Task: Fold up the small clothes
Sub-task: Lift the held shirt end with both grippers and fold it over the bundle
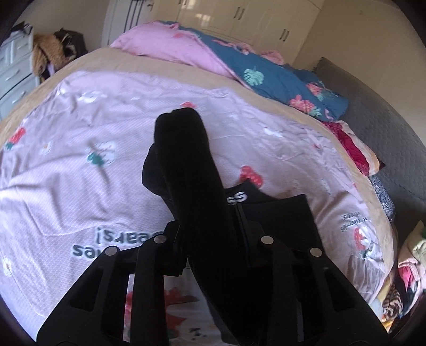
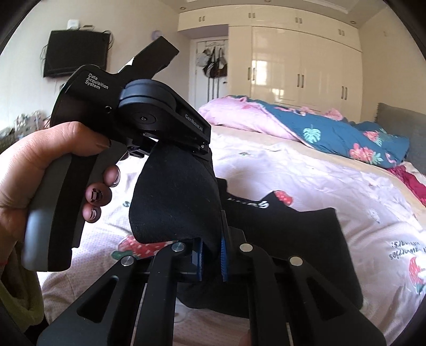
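From the left wrist, the left gripper is clenched on a black garment, whose dark cloth runs between its fingers and stands up and away in a thick doubled roll over the middle of the bed. A flatter part of the same black cloth, with white letters on it, lies on the pink printed bedspread just right of the gripper. A rolled pink and blue quilt lies across the far side, and wardrobe doors close the background. Black on black, the pads themselves are hard to separate from the cloth.

From the right wrist, the right gripper is clamped on the garment's near edge, blue pads showing on either side of the pinched cloth. Just beyond it the other gripper, held in the person's hand, grips the upper part, so the cloth hangs in a curve between the two tools, lifted clear of the bedspread on the left, while the part to the right rests flat.

I judge the fold to be under way rather than finished: one portion is raised and doubled, nothing is laid down neatly yet. What kind of garment this is cannot be told, and its lower edge is cut off behind the near linkages.
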Available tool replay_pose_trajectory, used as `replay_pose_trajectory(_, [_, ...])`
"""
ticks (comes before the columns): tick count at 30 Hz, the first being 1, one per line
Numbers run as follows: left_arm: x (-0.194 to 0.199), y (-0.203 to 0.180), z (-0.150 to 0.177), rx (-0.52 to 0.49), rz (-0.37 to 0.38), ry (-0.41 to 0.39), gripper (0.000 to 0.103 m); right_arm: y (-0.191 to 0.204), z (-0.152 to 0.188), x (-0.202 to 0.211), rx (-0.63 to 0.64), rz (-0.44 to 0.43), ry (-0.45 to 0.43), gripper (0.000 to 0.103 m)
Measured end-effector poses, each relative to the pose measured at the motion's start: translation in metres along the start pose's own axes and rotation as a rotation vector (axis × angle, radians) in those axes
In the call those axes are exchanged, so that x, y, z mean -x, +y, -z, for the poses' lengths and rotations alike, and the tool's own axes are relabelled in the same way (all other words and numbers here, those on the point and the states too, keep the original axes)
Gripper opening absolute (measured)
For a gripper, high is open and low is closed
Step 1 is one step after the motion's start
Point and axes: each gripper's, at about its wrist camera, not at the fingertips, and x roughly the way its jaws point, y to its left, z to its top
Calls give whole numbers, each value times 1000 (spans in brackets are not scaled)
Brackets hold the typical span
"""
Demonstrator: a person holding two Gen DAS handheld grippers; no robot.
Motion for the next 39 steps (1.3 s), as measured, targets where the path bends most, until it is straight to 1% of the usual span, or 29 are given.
replay_pose_trajectory(10, [-8,-52,-5,-72,29,4,22,-42,4,14,-115,41,6,8])
replay_pose_trajectory(22, [-39,-94,3,-112,63,61,22,-87,26,21,-266,68,51,8])
replay_pose_trajectory(28, [-61,-117,8,-143,65,101,22,-111,41,19,-360,70,98,8])
replay_pose_trajectory(35, [-90,-132,16,-142,83,165,22,-139,62,9,-509,36,176,8])
replay_pose_trajectory(38, [-103,-139,20,-144,93,193,25,-150,74,5,-589,9,211,9])
replay_pose_trajectory(39, [-106,-142,22,-147,95,198,29,-153,76,4,-606,1,218,9])
